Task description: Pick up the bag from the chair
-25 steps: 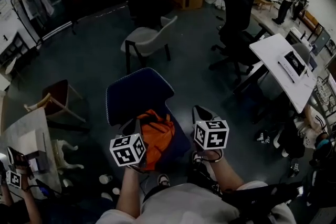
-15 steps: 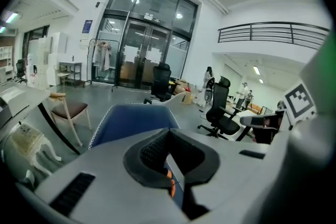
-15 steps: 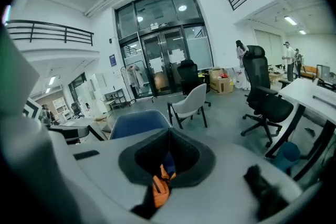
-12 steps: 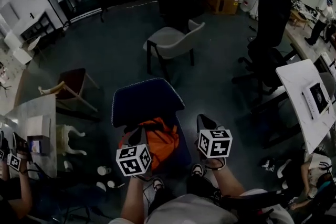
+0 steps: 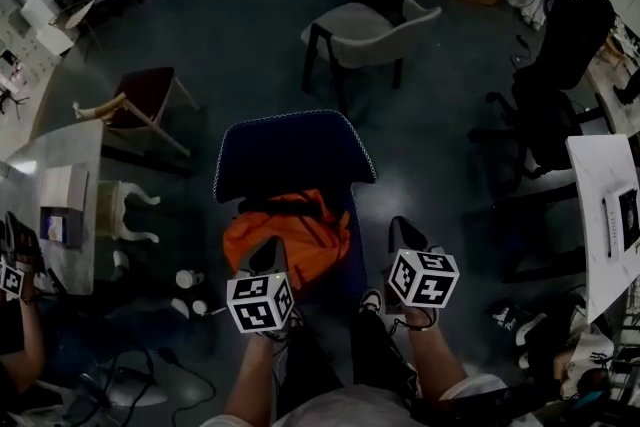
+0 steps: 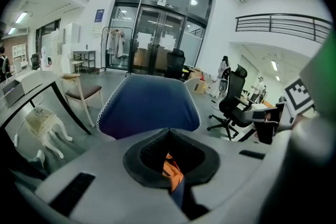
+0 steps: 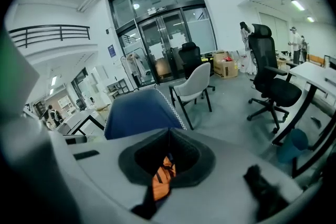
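Both tongs are clenched with nothing in them. The left tongs (image 5: 268, 251) and the right tongs (image 5: 404, 231) each show their jaws pressed together in their own gripper view, with only a sliver of orange visible past the tips. Compared with a second ago, both have dropped lower and tipped further downward. The head view has swung down with them, so the orange bag (image 5: 290, 233) is now more fully in sight. It sits slumped on the seat of the blue chair (image 5: 292, 155), in front of the backrest, with dark straps across its top.

The left tongs hang over the near edge of the bag; whether they touch it I cannot tell. The right tongs stand just beside the seat's right edge, apart from the bag.

This looks like the approach rather than the grasp. The descent has brought the tips near the bag, but the jaws must part before either can take cloth or a strap. The bag seems soft and floppy, so a pinch on loose cloth may slip, and a strap is probably the surer hold.
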Demonstrator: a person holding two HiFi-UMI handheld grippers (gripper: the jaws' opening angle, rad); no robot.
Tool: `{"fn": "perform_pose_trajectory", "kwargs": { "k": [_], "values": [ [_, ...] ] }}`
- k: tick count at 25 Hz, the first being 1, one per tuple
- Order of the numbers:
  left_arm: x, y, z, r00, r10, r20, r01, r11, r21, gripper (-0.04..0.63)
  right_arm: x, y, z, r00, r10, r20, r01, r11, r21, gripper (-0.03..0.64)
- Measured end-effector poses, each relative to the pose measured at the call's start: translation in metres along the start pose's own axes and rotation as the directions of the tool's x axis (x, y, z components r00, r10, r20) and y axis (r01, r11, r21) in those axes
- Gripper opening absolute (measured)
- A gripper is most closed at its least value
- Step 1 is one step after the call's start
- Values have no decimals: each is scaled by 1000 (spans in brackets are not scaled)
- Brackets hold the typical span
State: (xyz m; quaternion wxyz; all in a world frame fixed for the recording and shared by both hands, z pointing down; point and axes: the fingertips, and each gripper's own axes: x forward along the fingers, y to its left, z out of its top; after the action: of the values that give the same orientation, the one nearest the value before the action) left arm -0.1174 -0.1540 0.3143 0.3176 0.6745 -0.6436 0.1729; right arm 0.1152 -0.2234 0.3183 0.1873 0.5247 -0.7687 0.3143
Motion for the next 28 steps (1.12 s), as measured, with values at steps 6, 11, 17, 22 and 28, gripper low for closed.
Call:
{"fn": "perform_pose_trajectory", "kwargs": {
  "k": [6,11,17,22,28],
  "values": [
    [9,-1,-18,1000,5,-31,-4,1000,14,12,3,-16,-18,999,-19,-29,19,1000,8,32],
    [24,-3,-39,998,0,-63,0,1000,-2,12,14,-39,-38,998,-50,-38,51,998,33,32],
    [53,-1,-78,993,5,-117,-6,1000,-6,12,34,-59,-76,996,-57,-75,62,996,64,32],
    [80,-1,-109,989,6,-147,-10,1000,-25,12,48,-70,-106,993,-62,-105,71,994,87,32],
    [108,-9,-141,984,-18,-175,12,999,-33,12,69,-82,-147,987,-57,-151,70,994,84,32]
  ]
}}
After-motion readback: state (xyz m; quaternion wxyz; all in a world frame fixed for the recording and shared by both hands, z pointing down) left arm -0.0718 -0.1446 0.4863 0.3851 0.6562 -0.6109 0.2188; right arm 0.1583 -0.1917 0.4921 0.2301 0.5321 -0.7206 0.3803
